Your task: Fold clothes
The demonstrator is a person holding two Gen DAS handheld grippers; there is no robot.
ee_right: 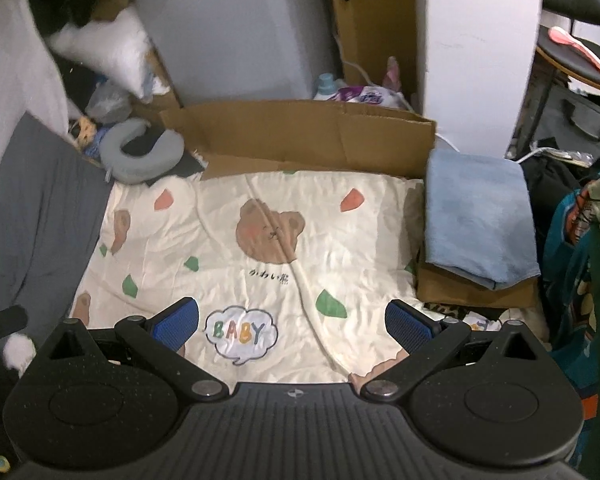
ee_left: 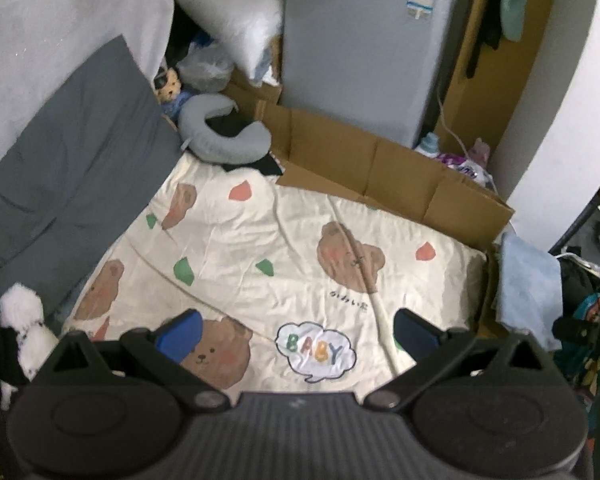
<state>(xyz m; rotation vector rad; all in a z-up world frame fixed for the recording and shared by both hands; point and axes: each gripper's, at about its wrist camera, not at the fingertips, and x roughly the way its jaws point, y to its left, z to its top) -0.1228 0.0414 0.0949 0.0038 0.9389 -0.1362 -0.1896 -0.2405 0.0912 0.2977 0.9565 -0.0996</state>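
Risk 1: wrong item selected. No loose garment lies on the cream bear-print quilt (ee_left: 284,248) that covers the working surface. The nearest candidates are the dark grey fabric, possibly trousers, (ee_left: 72,168) along the left edge of the quilt and the folded light blue cloth (ee_right: 476,216) resting on a brown cardboard box (ee_right: 476,292) at the right. The blue cloth appears already folded; a pinch there would likely undo that fold.

Risk 2: quilt caught with the garment. The quilt is wrinkled and soft. A low pinch at the grey fabric's edge, where it meets the quilt, could gather both layers and drag the quilt along.

Risk 3: snagging clutter. A grey U-shaped neck pillow (ee_left: 220,128) and a flattened brown cardboard sheet (ee_left: 380,172) border the far edge; a white plush toy (ee_left: 24,320) sits close to the left gripper (ee_left: 296,330). A wide sweep could displace these.

Fingers, left gripper: blue-padded fingers (ee_left: 180,334) spread wide, released, holding nothing, hovering above the quilt near the "BABY" patch (ee_left: 316,350).

Fingers, right gripper (ee_right: 292,328): blue-padded fingers (ee_right: 176,322) likewise spread wide, released, empty. Contact with the quilt cannot be confirmed in either view.
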